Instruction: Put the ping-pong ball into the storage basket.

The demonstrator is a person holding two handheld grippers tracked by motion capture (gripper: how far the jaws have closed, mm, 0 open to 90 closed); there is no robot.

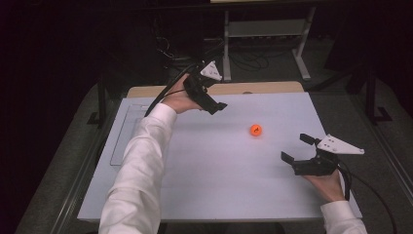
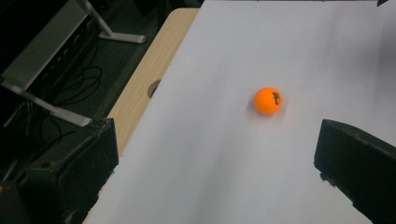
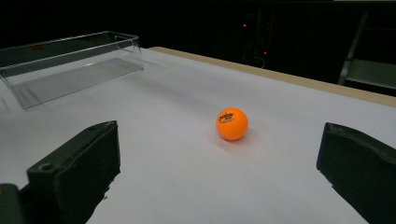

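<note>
An orange ping-pong ball (image 1: 255, 130) with black print lies on the white board (image 1: 219, 180), right of centre. My left gripper (image 1: 214, 97) is held above the board's far side, left of the ball, open and holding nothing. The left gripper view has the ball (image 2: 268, 101) ahead of the gap between its jaws (image 2: 215, 177). My right gripper (image 1: 296, 147) hovers low near the board's right side, open and aimed at the ball from the near right. In the right gripper view the ball (image 3: 232, 124) rests a short way beyond the spread jaws (image 3: 215, 172).
A clear plastic tray (image 1: 122, 136) lies along the board's left edge; its wall (image 3: 70, 46) is see-through. A wooden table strip (image 1: 263, 87) with a hole (image 2: 154, 87) borders the far side. Cables and a metal frame (image 1: 265, 29) stand beyond the table.
</note>
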